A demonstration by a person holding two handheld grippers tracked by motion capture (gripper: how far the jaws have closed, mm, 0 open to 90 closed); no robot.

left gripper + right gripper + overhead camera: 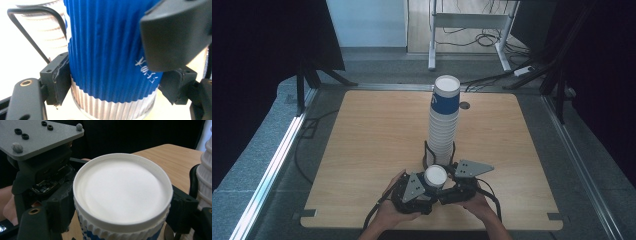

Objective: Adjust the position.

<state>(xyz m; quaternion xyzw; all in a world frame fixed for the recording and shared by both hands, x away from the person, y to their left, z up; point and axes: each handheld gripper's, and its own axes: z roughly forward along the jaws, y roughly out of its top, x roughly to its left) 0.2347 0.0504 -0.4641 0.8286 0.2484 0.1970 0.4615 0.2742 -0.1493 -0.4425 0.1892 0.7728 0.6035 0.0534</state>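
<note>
A blue ribbed paper cup (435, 176) with a white round top face stands near the table's front edge, between both grippers. My left gripper (424, 186) is shut on the cup: in the left gripper view the blue wall (107, 50) is pressed between its pads (56, 80). My right gripper (448, 184) grips the same cup (122, 192) from the other side, with its jaws against the white ribbed band under the rim. Just behind stands a tall stack of cups (444, 125) topped by a blue one.
A black wire holder (427, 155) rings the base of the stack. The wooden table (377, 140) has a small round hole (464, 105) at the back. Desk legs and cables lie on the floor beyond, and dark curtains hang at both sides.
</note>
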